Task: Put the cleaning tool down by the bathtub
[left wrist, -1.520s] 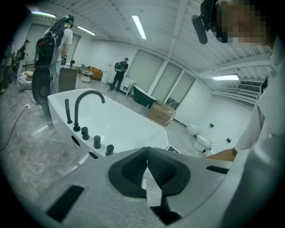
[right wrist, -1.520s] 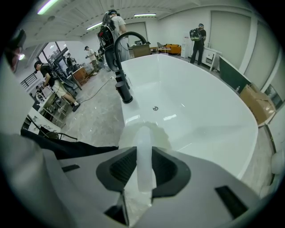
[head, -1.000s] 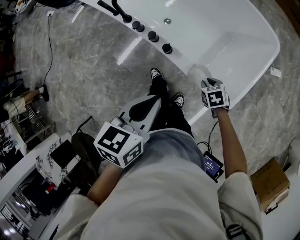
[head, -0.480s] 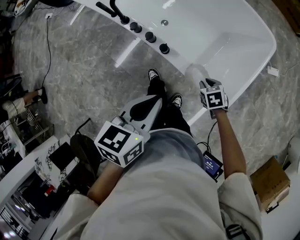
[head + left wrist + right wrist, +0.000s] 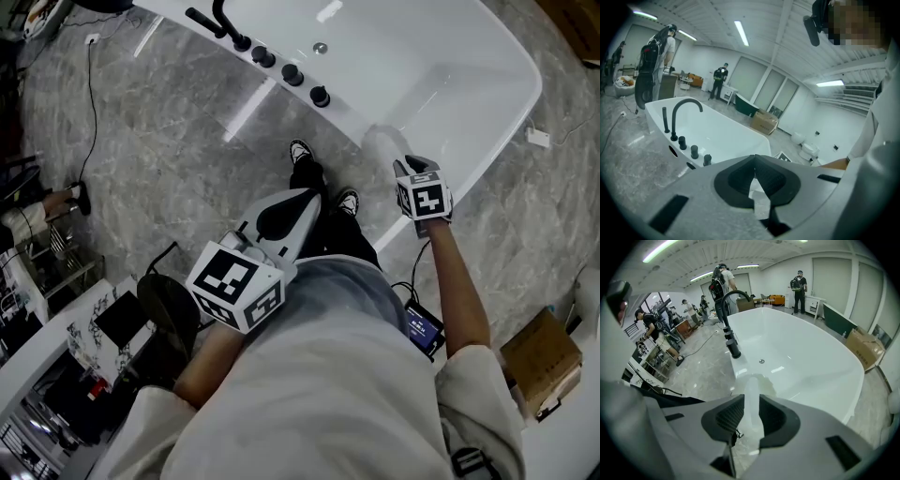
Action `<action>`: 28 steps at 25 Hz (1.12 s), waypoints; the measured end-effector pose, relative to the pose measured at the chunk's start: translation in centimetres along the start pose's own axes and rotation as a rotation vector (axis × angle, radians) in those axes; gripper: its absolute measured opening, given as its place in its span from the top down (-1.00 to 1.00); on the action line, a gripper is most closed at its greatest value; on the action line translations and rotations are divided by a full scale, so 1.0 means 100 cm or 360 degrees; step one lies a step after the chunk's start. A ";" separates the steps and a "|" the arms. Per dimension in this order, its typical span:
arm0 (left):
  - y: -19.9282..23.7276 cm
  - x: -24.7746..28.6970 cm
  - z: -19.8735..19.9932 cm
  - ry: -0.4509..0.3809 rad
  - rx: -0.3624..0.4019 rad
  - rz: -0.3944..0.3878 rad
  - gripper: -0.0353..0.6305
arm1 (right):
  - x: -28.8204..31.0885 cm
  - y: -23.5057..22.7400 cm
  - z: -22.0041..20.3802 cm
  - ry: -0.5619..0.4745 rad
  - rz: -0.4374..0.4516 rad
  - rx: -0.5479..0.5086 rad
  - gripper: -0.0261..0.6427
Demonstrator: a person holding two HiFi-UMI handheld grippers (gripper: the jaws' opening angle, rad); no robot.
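Observation:
My right gripper point(image 5: 411, 167) point(image 5: 751, 416) is shut on a translucent, whitish cleaning tool point(image 5: 382, 146) point(image 5: 752, 389). The tool's handle runs between the jaws and its rounded head hangs over the near rim of the white bathtub point(image 5: 469, 75) point(image 5: 811, 357). My left gripper point(image 5: 298, 204) point(image 5: 755, 165) is held close to my body above my legs. Its jaws are shut with nothing between them, and it points toward the tub's side point(image 5: 724, 136).
A black faucet point(image 5: 208, 19) point(image 5: 733, 296) point(image 5: 685, 104) and several black knobs point(image 5: 292, 75) stand on the tub's rim. A cardboard box point(image 5: 537, 361) and a small device point(image 5: 424, 328) lie on the marble floor at right; a black chair point(image 5: 169, 314) is at left. People point(image 5: 800, 283) stand farther back.
The whole view has drifted a little to the left. The right gripper still holds the tool by the tub's rim; the left gripper has barely moved.

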State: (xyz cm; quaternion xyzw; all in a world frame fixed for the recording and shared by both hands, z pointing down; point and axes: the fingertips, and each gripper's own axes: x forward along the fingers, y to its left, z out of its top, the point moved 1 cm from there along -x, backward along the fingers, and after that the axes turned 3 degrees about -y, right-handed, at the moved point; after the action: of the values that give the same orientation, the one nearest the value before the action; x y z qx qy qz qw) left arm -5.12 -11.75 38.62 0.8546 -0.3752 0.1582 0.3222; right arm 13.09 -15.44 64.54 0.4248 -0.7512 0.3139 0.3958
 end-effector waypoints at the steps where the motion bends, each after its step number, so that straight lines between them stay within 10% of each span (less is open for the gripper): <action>1: -0.001 -0.001 -0.001 -0.0002 0.0002 -0.0003 0.87 | -0.003 0.001 0.001 -0.0009 0.0002 0.0006 0.66; 28: -0.025 -0.012 -0.012 -0.0076 -0.0015 -0.0115 0.87 | -0.112 0.052 0.039 -0.0423 0.0101 0.0183 0.70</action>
State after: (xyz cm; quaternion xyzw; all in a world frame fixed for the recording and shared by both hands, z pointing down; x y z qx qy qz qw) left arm -4.09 -9.04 37.76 0.8697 -0.3524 0.1242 0.3226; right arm 10.87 -11.97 52.30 0.4607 -0.7908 0.3099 0.2575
